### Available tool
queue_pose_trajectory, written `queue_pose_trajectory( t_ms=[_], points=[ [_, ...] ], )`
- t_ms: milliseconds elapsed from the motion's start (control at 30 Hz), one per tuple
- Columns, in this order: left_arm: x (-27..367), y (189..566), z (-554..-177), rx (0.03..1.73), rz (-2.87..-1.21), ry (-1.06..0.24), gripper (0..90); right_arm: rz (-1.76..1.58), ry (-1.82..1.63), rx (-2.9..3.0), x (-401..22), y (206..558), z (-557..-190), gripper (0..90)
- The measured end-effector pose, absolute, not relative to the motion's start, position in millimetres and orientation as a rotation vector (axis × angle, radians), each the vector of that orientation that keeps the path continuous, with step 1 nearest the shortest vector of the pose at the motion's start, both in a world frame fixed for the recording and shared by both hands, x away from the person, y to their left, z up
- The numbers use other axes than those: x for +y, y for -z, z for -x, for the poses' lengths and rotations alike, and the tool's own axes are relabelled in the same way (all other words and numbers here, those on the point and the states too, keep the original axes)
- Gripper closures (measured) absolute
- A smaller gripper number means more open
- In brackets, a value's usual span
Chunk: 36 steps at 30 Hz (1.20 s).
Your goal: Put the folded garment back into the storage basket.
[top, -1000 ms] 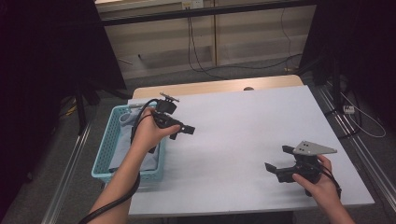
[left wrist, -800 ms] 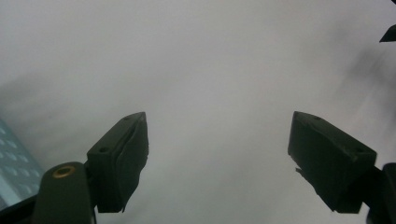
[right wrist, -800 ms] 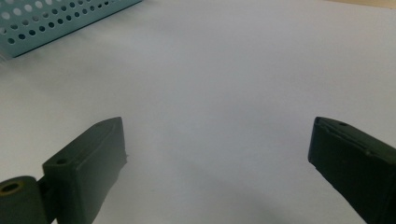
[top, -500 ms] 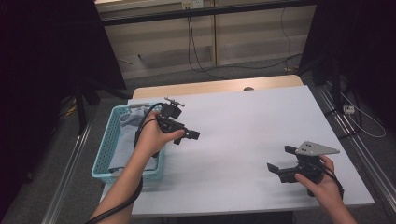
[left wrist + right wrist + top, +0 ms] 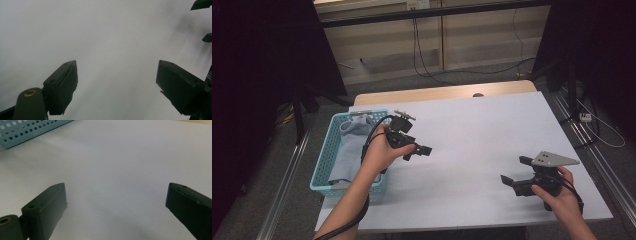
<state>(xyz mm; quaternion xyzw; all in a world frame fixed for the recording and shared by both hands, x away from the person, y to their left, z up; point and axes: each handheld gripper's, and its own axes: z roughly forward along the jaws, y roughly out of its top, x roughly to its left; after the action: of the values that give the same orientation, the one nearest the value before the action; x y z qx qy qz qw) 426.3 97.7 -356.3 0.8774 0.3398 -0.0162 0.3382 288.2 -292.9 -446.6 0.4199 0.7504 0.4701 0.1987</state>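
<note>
While the left hand-held gripper (image 5: 424, 150) hangs just beyond the blue basket (image 5: 323, 159), its jaws are spread and empty; the folded grey cloth (image 5: 348, 150) lies in that basket behind it, likely awaiting pickup. In the left gripper view, bare white surface (image 5: 112, 45) lies ahead. In the right gripper view, the right hand-held gripper (image 5: 116, 202) gapes empty, basket far ahead-left.

My left gripper (image 5: 116, 82) looks down along its two black jaws, spread wide with nothing between them; beneath lies the bare white table (image 5: 105, 37), blurred; at the upper right edge, two dark tips of the right gripper (image 5: 203, 21) poke in.
</note>
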Motion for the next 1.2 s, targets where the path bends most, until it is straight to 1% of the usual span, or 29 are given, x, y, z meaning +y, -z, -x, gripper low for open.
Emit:
queue_pose_trajectory(
  t_ms=[533, 800, 1200],
  points=[
    [98, 373, -413, 0.852, -2.298, 0.064, 17.6, -1.181, -1.309, 2.108, -295, 447, -287, 3.3],
    [99, 382, -407, 0.840, -2.280, 0.087, 17.0, -1.182, -1.307, 2.109, -296, 448, -286, 3.2],
    [102, 393, -395, 0.832, -2.247, 0.086, 15.6, -1.184, -1.301, 2.120, -294, 449, -285, 3.2]
  ],
)
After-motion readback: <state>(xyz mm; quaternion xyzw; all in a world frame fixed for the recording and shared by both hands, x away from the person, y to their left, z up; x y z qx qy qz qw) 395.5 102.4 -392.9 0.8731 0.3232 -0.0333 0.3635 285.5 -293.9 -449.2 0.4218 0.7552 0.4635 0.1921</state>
